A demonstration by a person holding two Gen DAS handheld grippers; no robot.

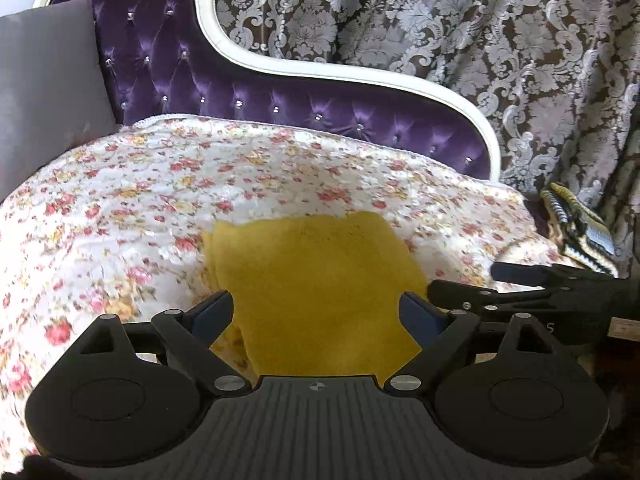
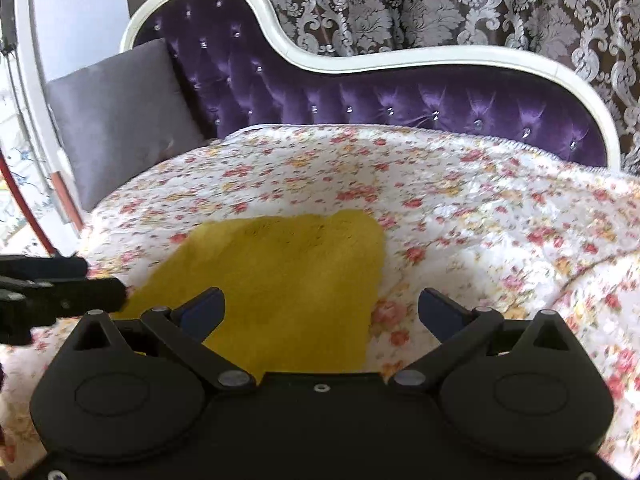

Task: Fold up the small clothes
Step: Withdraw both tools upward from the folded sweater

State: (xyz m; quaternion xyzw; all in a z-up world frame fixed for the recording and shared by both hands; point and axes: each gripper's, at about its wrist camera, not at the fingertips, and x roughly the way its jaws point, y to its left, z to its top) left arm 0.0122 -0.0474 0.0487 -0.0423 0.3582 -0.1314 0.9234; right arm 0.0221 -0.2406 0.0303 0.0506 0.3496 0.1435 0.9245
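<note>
Cloth [image 1: 320, 280] near edge hidden behind left gripper [image 1: 316, 312].

Light: bright, even daylight in both views
Source: seems from the left; a washed-out white strip [image 2: 16, 184] sits at the left edge of the right wrist view
Glare: sheen on the purple tufted back [image 1: 168, 52]; pale highlights on the floral cover [image 2: 460, 184]
Shadows: soft, dark patch on the cover behind the yellow cloth [image 2: 276, 276]
Blur: cover smeared at the lower left [image 1: 60, 280] and at the right edge
Distortion: fisheye; sofa frame [image 2: 400, 58] bows, corners darken
</note>
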